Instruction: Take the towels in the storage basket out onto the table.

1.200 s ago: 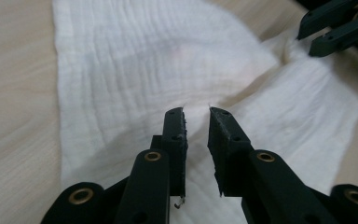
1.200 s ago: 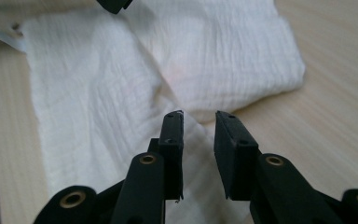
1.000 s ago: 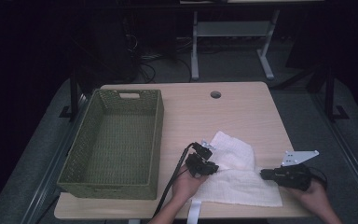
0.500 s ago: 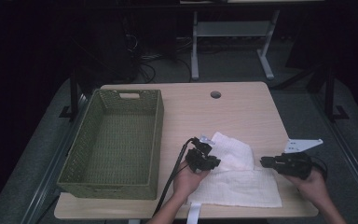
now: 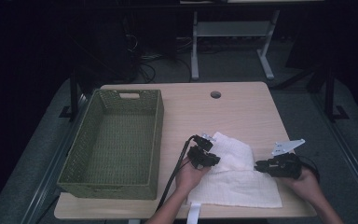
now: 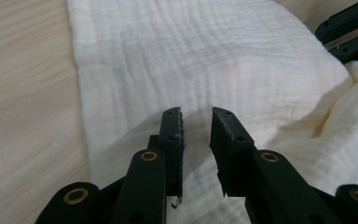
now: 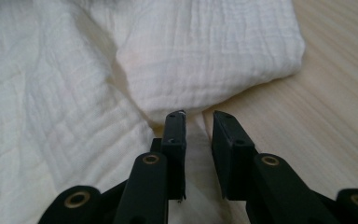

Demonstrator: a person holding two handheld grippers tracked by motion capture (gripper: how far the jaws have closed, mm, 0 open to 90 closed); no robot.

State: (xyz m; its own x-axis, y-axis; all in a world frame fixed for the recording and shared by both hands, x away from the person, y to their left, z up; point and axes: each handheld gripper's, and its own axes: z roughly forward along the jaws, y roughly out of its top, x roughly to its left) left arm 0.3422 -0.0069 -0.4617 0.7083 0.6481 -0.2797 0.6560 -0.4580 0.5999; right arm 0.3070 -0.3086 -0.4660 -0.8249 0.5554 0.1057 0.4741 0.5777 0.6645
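The white cloth (image 5: 235, 175) is lying half-folded at the near right part of the tabletop (image 5: 242, 112), its long axis running from a bunched, doubled-over end pointing toward the middle of the tabletop down to a flat end at the near edge, where a narrow strap of it is hanging over. In the left gripper view the cloth (image 6: 205, 60) is spreading out flat ahead of the fingers (image 6: 173, 135), which are standing slightly apart with nothing between them, hovering over its left side. In the right gripper view the rounded fold of the cloth (image 7: 200, 60) is sitting just ahead of the fingers (image 7: 175, 135); these have just been opening and are released, with bare tabletop and a sliver of cloth showing in the gap.

From above, the left gripper (image 5: 209, 158) is resting over the cloth's upper left part, while the right gripper (image 5: 258, 166) is pointing in at its right edge, so the doubled fold is lying between the two, nearer the right one. The coming grasp probably depends on that fold edge.

The green woven basket (image 5: 114, 140) is standing empty, well apart, along the left edge.
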